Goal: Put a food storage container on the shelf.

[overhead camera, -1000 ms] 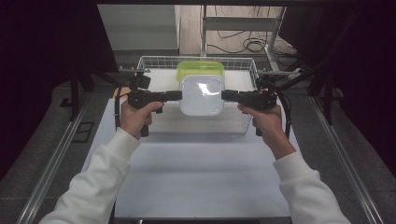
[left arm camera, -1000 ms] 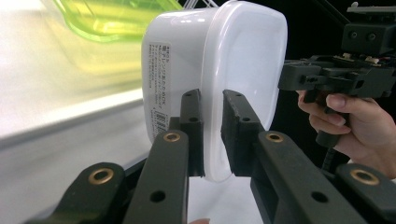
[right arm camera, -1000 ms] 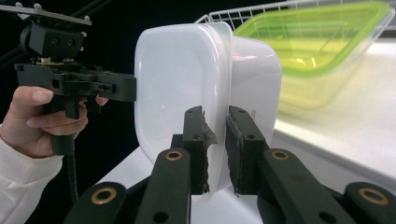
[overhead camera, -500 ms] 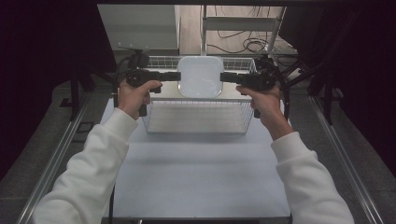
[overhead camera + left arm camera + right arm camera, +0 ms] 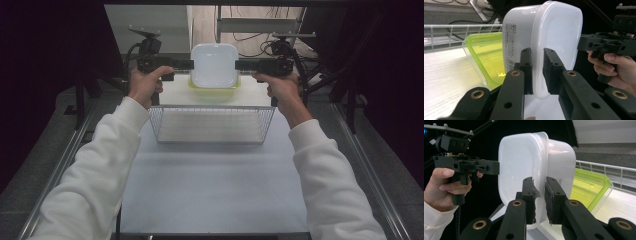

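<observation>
1. White container (image 5: 214,65) held in the air beyond the wire basket (image 5: 212,125), above the green-lidded box (image 5: 214,86).
2. Left gripper (image 5: 189,64) and right gripper (image 5: 239,65): jaws nearly closed, pinching opposite rims.
3. Risk: thin rim grips, uneven pull, container twisting free, falling onto the box.

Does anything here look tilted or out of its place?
Yes: the white container is tipped on edge in the air, pinched by the left gripper and right gripper, above the green-lidded container.

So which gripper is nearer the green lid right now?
Neither clearly: left gripper and right gripper clamp opposite edges of the white container, directly above the green lid.
</observation>
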A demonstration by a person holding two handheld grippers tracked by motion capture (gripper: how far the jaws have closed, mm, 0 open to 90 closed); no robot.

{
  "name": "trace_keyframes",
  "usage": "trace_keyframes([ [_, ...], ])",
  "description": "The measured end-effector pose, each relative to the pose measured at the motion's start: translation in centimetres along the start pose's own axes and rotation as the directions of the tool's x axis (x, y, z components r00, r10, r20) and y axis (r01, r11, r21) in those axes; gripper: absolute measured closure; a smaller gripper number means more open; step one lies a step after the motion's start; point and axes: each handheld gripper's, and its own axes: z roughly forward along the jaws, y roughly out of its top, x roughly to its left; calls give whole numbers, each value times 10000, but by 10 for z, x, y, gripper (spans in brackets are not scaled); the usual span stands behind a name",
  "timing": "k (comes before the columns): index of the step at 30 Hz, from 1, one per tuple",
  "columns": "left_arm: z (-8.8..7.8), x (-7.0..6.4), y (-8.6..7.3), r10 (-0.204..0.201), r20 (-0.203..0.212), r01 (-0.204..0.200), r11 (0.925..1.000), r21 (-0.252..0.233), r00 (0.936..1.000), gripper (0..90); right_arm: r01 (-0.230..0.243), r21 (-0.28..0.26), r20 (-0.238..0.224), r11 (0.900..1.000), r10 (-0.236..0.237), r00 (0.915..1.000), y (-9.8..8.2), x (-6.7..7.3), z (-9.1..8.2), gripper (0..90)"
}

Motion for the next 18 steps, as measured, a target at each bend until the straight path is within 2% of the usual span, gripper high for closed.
trace_keyframes([
  [7, 6, 10, 7, -415, 70, 414, 9991, 135, 9991, 790, -299, 199, -58, 9994, 300, 9995, 7, -8, 7, 779],
  [11, 12, 17, 12, -671, 124, 665, 9969, 431, 9977, 788, -540, 349, 43, 9979, 539, 9985, 10, -12, 10, 778],
  [15, 15, 25, 16, -1173, 463, 1150, 9921, 503, 9920, 793, -994, 318, -12, 9945, 995, 9950, 10, -22, 14, 774],
  [18, 17, 30, 19, -1602, 616, 1571, 9862, 526, 9852, 797, -1486, 332, -106, 9883, 1490, 9888, 12, -28, 15, 769],
])
